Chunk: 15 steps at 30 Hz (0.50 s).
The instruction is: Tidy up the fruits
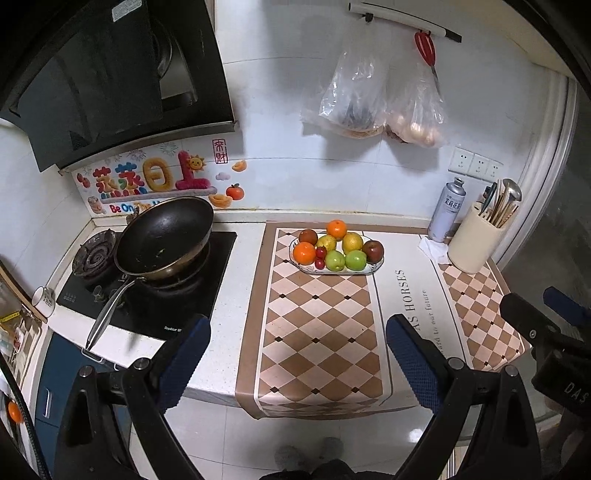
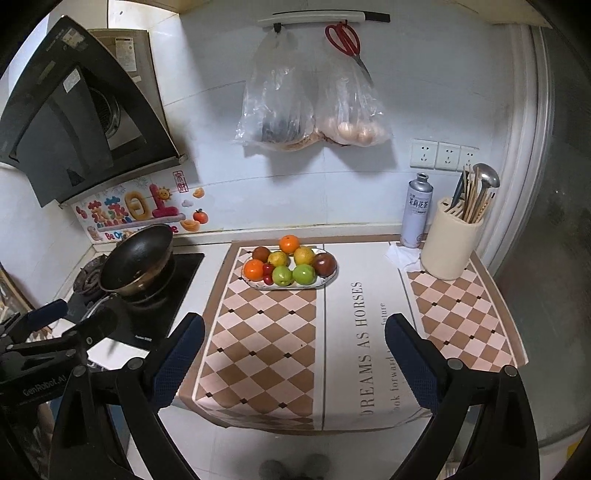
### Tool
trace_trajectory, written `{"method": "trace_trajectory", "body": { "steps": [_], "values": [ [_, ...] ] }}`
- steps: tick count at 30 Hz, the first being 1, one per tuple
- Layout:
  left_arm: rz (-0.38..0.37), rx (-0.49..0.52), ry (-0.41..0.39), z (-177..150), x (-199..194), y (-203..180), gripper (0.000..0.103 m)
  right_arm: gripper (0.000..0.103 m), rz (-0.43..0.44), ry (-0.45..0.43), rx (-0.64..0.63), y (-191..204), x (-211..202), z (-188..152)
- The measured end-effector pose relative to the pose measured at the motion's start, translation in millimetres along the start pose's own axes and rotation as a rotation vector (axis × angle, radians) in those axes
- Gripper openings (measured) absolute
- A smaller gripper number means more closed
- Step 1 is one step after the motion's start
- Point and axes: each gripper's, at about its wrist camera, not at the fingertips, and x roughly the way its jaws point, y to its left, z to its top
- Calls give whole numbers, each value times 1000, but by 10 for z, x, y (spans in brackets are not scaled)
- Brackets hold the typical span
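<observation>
Near surface: the checked mat (image 2: 266, 343) lies bare from the front edge up to the fruit plate (image 2: 325, 281).
Left side: a pan (image 1: 162, 236) and its long handle (image 1: 110, 310) jut toward the front.
Right rear: a utensil holder (image 2: 448, 240) and a can (image 2: 416, 210) stand close together.
Above plate: hanging bags (image 2: 314, 107) leave open wall beneath.

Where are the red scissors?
In both views, the red scissors hang from the wall rail above the egg bag, high over the fruit plate.
</observation>
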Motion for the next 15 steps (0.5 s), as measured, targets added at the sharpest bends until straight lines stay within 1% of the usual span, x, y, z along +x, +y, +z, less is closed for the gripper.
{"method": "trace_trajectory", "body": {
  "steps": [4, 7, 9, 15],
  "values": [
    [4, -1, 9, 23, 42, -15, 97, 103, -1, -4, 1, -24, 64, 38],
    [10, -4, 10, 68, 111, -16, 97, 103, -3, 11, 0, -33, 181, 64],
    [19, -5, 14, 114, 194, -14, 102, 103, -5, 20, -3, -29, 274, 81],
    [52, -18, 2, 264, 399, 19, 103, 103, -9, 38, -2, -80, 568, 210]
  ]
}}
